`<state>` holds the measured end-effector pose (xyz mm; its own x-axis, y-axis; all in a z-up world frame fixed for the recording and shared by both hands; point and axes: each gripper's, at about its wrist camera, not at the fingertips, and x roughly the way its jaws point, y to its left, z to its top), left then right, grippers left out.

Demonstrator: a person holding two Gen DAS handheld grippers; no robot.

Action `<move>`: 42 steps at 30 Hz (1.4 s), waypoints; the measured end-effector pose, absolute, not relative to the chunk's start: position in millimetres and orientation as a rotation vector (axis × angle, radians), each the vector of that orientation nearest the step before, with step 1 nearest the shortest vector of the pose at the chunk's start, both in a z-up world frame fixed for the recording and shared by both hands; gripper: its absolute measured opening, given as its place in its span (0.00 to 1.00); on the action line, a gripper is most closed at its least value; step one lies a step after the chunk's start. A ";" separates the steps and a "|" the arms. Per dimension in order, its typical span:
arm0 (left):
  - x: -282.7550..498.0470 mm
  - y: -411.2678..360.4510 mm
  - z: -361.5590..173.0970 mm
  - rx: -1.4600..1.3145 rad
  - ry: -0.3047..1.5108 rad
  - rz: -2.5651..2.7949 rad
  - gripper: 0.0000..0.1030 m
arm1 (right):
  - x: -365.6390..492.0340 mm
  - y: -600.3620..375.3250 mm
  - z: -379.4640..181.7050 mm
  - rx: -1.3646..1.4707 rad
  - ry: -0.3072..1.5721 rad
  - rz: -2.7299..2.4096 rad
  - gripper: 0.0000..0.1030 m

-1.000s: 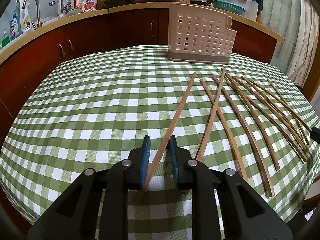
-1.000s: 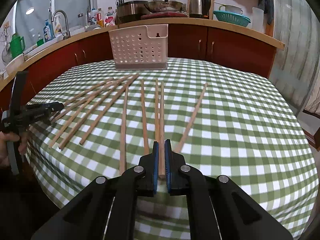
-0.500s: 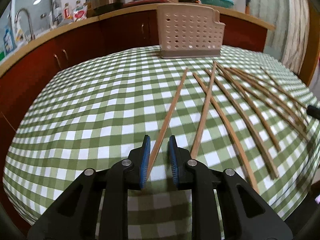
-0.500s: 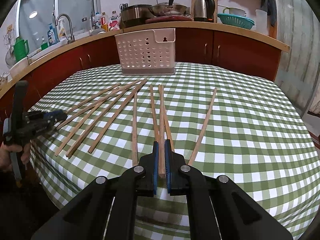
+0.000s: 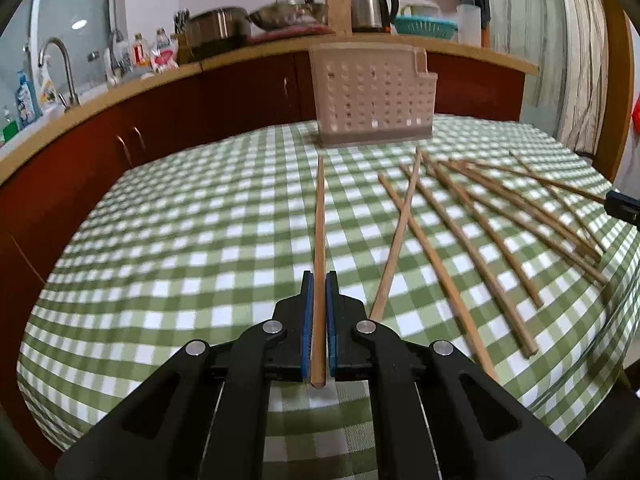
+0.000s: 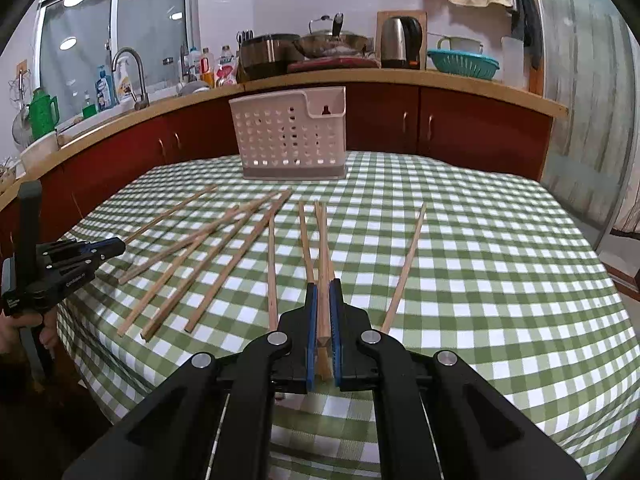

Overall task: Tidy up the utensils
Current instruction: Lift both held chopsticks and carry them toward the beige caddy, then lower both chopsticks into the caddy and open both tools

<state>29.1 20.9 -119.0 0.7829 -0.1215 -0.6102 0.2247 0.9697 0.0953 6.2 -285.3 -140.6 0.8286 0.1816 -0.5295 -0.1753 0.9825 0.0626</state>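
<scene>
- My left hand-held gripper (image 5: 319,300): the jaws have just been closing, and the blue pads now pinch one chopstick (image 5: 319,240) near its butt end. It runs straight ahead of the jaws, its far tip aimed at the holder.
- My right hand-held gripper (image 6: 323,308): clamped on a second chopstick (image 6: 322,264), also held near the butt and pointing forward. A loose stick lies so close under it that I cannot separate the two beyond the fingertips.
- Status, judged: two sticks in hand, neither delivered. This reads as the start of the job.
- Just right of the left hand-held gripper: the nearest loose stick (image 5: 396,236), angled across the checked surface (image 5: 180,248).
- Further right of it: a fan of loose chopsticks (image 5: 500,220), several overlapping at their far ends. About eight left on the cloth in the left view; the overlap makes an exact count unsafe.
- In the right view, one stray stick (image 6: 404,264) lies just right of my right hand-held gripper, the rest spread to its left.
- Well ahead of both hand-held grippers: the perforated holder (image 6: 292,136), upright at the far edge of the surface. No stick shows above its rim or through its holes, so it looks unfilled.
- Remaining, judged: carry both held sticks to the holder, then clear the rest.
</scene>
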 end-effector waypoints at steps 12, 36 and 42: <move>21.7 25.2 -72.2 0.129 0.536 -0.158 0.06 | 1.4 -277.2 -101.4 0.010 0.441 0.199 0.07; 55.2 17.8 -11.6 0.070 0.493 -0.201 0.06 | 40.2 -277.1 -55.5 0.066 0.350 0.210 0.07; 69.6 19.8 -4.9 0.054 0.494 -0.210 0.06 | 51.4 -276.7 -54.8 0.077 0.365 0.207 0.07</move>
